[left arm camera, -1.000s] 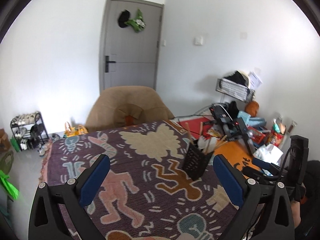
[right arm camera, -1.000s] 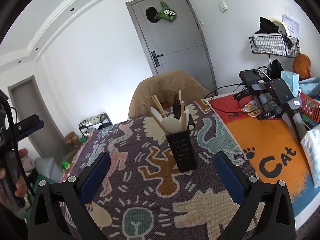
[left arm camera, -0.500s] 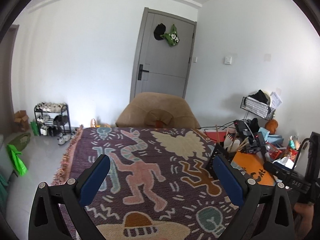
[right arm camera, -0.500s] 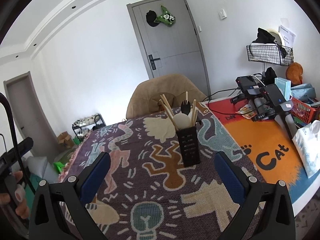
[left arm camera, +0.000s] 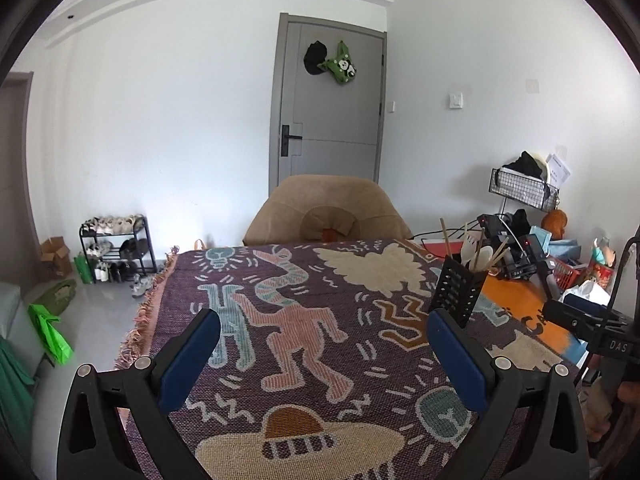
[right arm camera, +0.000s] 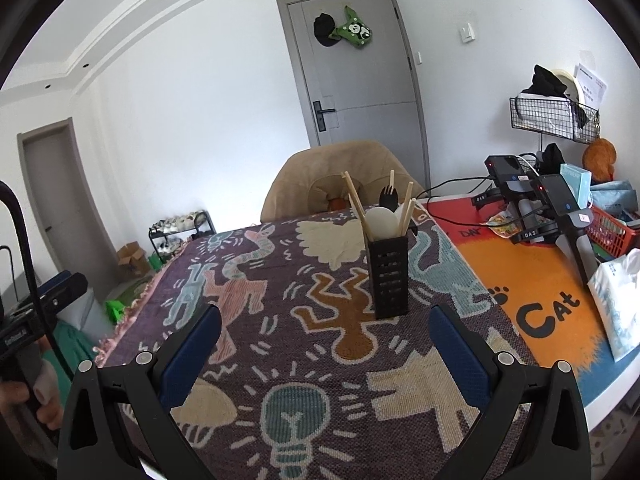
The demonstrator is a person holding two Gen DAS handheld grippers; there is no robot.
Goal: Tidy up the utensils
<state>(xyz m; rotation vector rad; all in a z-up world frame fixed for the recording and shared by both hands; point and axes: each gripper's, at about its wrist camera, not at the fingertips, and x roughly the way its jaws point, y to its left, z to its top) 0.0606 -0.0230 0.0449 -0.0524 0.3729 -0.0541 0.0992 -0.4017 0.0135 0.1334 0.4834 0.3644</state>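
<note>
Right wrist view is showing the holder (right arm camera: 388, 276), a tall black slotted box, standing upright just right of centre frame on the patterned cloth (right arm camera: 280, 320), with chopsticks (right arm camera: 406, 208), a pale spoon (right arm camera: 380, 220) and a black fork (right arm camera: 387, 196) sticking out of its top. The right gripper (right arm camera: 324, 344) is hovering at the bottom of the frame with its jaws spread wide and nothing between them, the holder sitting beyond the tips and apart from them. In the left wrist view the left gripper (left arm camera: 322, 344) is likewise gaping wide and empty, and the holder (left arm camera: 458, 292) is lying to the right of centre, just past the right fingertip, partly hidden by it. No loose utensils are showing on the cloth, so the sorting is looking finished or nearly so. The chopsticks are looking thin, stiff and light, likely smooth enough to slip or swivel in the pads; pinching mid-shaft, above the rim, seems best. The spoon and fork appear to be light plastic, safest taken by the handle. The holder is looking tall and narrow, so it is probably tipping easily if a utensil drags sideways.
</note>
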